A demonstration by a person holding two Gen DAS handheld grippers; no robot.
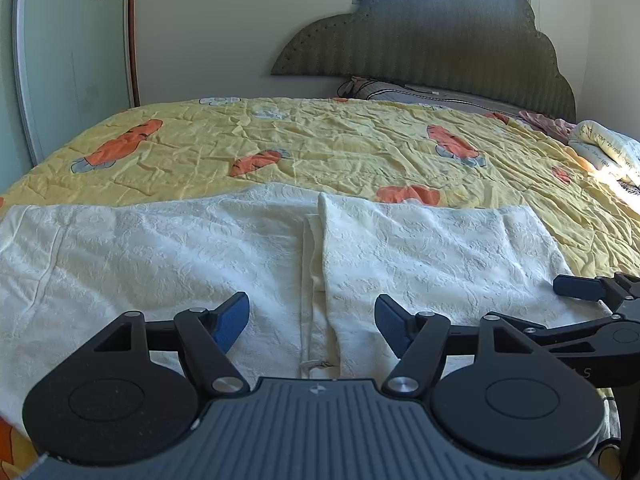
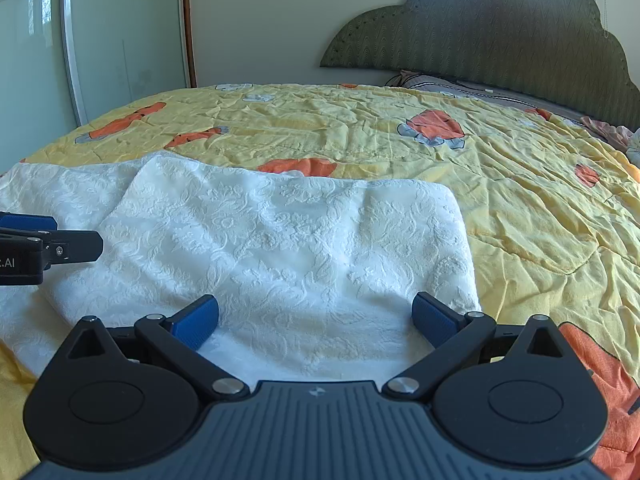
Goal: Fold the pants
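The white embossed cotton pants (image 1: 160,264) look soft and light, best pinched at near edges; left gripper (image 1: 312,322) and right gripper (image 2: 316,320) fingers spread, empty.

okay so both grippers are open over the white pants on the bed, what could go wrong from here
1. The white pants lie on a wrinkled yellow quilt; a low pinch by the left gripper or right gripper could catch quilt along with pants.
2. The grippers sit close together, so closing in could make them collide.
3. The left gripper hovers over the seam where layers overlap; it might grab only one layer, leaving an uneven fold.
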